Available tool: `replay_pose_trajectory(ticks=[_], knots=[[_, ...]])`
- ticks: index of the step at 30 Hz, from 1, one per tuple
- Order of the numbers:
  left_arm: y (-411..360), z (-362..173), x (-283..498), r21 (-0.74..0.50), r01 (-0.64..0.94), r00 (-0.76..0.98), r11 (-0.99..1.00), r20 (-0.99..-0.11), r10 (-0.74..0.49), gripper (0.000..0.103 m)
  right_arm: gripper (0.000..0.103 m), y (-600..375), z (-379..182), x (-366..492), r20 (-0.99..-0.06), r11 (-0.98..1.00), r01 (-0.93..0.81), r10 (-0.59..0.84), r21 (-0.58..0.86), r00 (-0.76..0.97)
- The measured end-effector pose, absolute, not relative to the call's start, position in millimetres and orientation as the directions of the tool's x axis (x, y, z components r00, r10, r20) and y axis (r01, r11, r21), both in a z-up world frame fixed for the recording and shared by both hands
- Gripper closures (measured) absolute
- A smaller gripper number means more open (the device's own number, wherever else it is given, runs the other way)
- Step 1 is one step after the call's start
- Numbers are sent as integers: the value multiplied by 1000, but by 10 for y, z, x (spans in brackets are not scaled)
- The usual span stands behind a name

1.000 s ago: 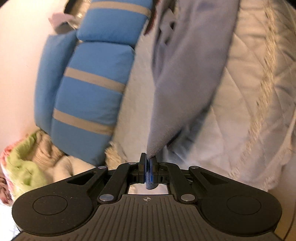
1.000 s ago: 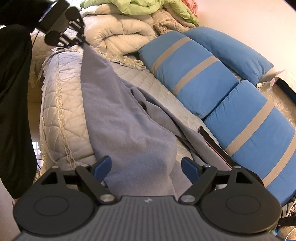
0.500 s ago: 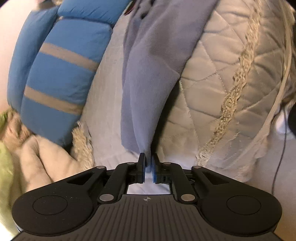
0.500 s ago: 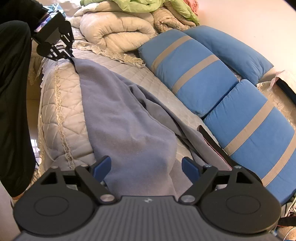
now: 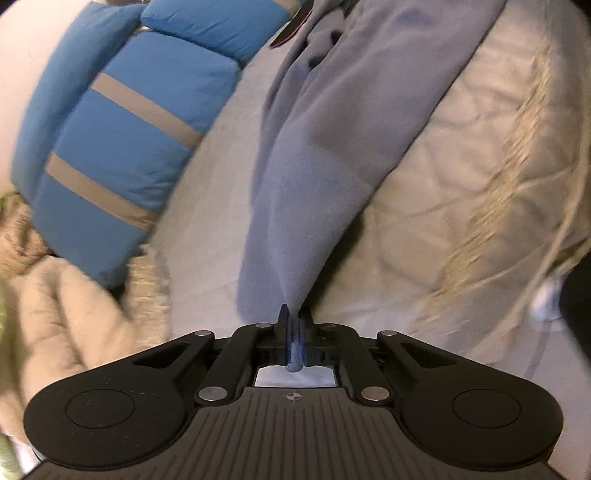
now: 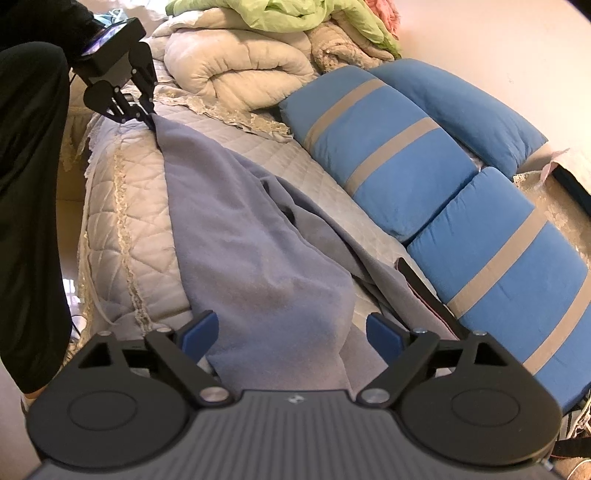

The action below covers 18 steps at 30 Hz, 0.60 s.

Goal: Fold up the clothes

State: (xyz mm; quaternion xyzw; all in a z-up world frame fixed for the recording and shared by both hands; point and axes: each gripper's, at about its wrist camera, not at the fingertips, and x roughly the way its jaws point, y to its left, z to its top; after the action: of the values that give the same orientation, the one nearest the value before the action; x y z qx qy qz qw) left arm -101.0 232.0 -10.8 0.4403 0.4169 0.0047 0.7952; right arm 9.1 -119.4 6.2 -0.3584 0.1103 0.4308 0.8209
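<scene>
Left wrist view: the grey-blue garment (image 5: 325,155) runs away from the camera along the quilted bed cover (image 5: 443,206), one corner drawn to a point and clamped between the pads of the left gripper (image 5: 294,334).
Garment position: in the right wrist view the garment (image 6: 255,258) lies lengthwise on the bed, along the side edge, creased and partly doubled over itself, with a dark strip (image 6: 424,291) showing at its far side near the pillows.
Left gripper: fingers clenched on the garment corner; from the right wrist view it (image 6: 147,117) sits at the far end of the bed edge, the cloth pulled taut to it.
Right gripper: (image 6: 291,332) jaws spread wide, nothing between them, poised over the near end of the garment; whether it touches the cloth, I cannot tell.
Pillows: blue pillows with tan stripes (image 6: 388,155) lie in a row beside the garment, along the wall side of the bed.
Bedding pile: a rolled beige comforter (image 6: 236,74) with a green blanket (image 6: 295,18) on top, at the far end of the bed.
Person: dark clothing (image 6: 29,184) at the left edge of the right wrist view.
</scene>
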Motion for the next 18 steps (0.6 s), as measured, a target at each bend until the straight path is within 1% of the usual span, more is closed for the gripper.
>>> replay_pose_trajectory(ticks=[6,10,12,15,16,17,18], knots=[[2368,143,-1090,576,414,588,705,-760,276,100,10,-1202,67,101,-492,376,-790,629,-485,602],[2355,107,-1130,508,473,527,720,-818,231,100,10,-1181,80,84,-489,372,-790,634,-487,600],[2337,78,-1130,450,492,497,745,-848,184,99,9,-1177,90,77,-487,372,-791,637,-485,598],[2362,63,-1106,415,479,473,774,-864,171,98,9,-1183,85,72,-487,373,-790,634,-486,600],[2373,61,-1098,397,481,460,782,-873,161,95,9,-1184,83,72,-488,374,-789,633,-487,601],[2383,73,-1093,377,484,446,790,-883,148,89,9,-1186,81,73,-489,375,-789,631,-487,602],[2405,108,-1093,338,488,429,805,-896,116,86,9,-1190,80,74,-490,375,-789,630,-487,602]])
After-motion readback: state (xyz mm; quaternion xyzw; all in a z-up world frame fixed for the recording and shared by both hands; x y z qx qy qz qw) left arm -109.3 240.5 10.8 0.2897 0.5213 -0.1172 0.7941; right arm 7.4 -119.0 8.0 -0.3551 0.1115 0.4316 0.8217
